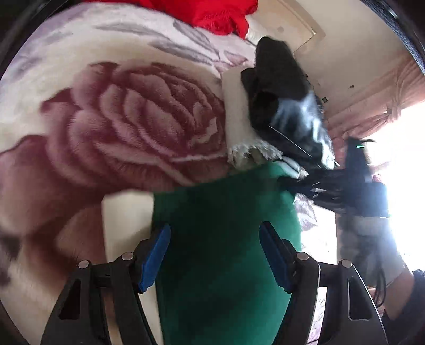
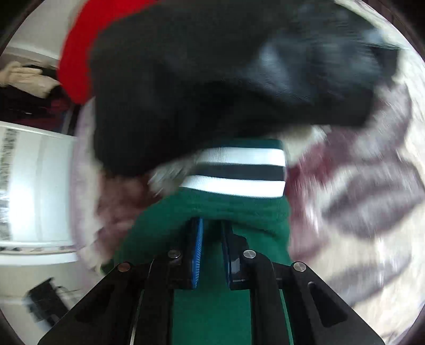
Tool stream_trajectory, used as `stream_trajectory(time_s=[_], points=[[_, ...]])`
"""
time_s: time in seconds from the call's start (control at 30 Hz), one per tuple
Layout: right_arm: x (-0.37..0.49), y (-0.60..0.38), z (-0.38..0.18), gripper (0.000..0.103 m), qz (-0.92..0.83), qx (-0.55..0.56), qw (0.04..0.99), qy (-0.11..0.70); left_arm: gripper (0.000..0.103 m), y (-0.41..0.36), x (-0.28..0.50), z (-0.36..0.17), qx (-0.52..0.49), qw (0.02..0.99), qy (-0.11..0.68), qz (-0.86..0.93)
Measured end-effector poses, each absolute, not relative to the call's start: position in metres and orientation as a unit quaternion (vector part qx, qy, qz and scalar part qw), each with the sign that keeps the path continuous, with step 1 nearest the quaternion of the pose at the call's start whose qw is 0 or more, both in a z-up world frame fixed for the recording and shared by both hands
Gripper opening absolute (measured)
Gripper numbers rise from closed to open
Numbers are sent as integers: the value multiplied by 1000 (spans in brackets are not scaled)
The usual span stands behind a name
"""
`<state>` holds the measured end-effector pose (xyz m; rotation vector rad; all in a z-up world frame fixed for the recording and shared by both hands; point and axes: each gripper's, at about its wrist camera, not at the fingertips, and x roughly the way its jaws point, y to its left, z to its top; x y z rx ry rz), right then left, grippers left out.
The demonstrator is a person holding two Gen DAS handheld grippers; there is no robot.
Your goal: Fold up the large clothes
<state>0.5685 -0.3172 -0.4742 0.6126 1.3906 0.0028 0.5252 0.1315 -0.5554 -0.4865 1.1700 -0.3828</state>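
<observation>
Between the left gripper (image 1: 215, 254) jaws: dark green garment (image 1: 225, 238), running up the gap with blue pads standing wide on either side, clear of the cloth and holding nothing. Between the right gripper (image 2: 211, 252) jaws: the same green cloth bunched in a fold, pads drawn close and seemingly pinching it, though blur keeps the contact from being certain. Just ahead of the right jaws: a ribbed band of white and dark stripes (image 2: 236, 169), likely a cuff or hem, lying flat across the green. Past that band: a black garment (image 2: 212, 79), heaped and partly overlapping the green one's far edge. To the left of the left jaws and beyond: a plush bed blanket (image 1: 119, 119) with a large rose print, carrying all of it. Farthest off, above the black heap: a red garment (image 1: 220, 13).

Soft, thick, fleece-like cloth by the look; probably light to lift yet floppy, prone to sag and drag rather than keep a crease. Little risk of slipping from ribbed pads, none of breakage. Best hold probably at the striped band's two corners or along a seam, where the knit is firmer, with the left jaws closing near the edge for an even fold.
</observation>
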Motion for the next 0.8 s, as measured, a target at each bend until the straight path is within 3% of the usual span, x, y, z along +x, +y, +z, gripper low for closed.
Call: stream_trajectory(time_s=[0.13, 0.27, 0.33, 0.4, 0.43, 0.5, 0.57, 0.67, 0.8], points=[[594, -322, -547, 14, -28, 326, 669, 667, 67, 136, 546, -586, -249, 768, 560, -186], [596, -327, -529, 15, 4, 335, 672, 661, 67, 153, 548, -598, -304, 749, 552, -205], [589, -331, -509, 23, 17, 317, 684, 656, 67, 163, 545, -594, -323, 747, 543, -208], [569, -336, -481, 52, 14, 299, 709, 638, 67, 169, 537, -587, -319, 755, 535, -204], [562, -337, -470, 54, 15, 299, 715, 632, 67, 172, 534, -585, -303, 765, 536, -192], [546, -336, -456, 55, 33, 317, 717, 620, 67, 176, 535, -593, -275, 775, 543, -171], [524, -324, -461, 55, 76, 328, 700, 630, 60, 182, 538, -605, -287, 763, 555, -167], [507, -291, -492, 55, 78, 228, 673, 699, 61, 186, 535, -589, -282, 764, 556, -168], [491, -275, -482, 55, 57, 143, 695, 702, 61, 192, 496, -558, -304, 752, 550, -198]])
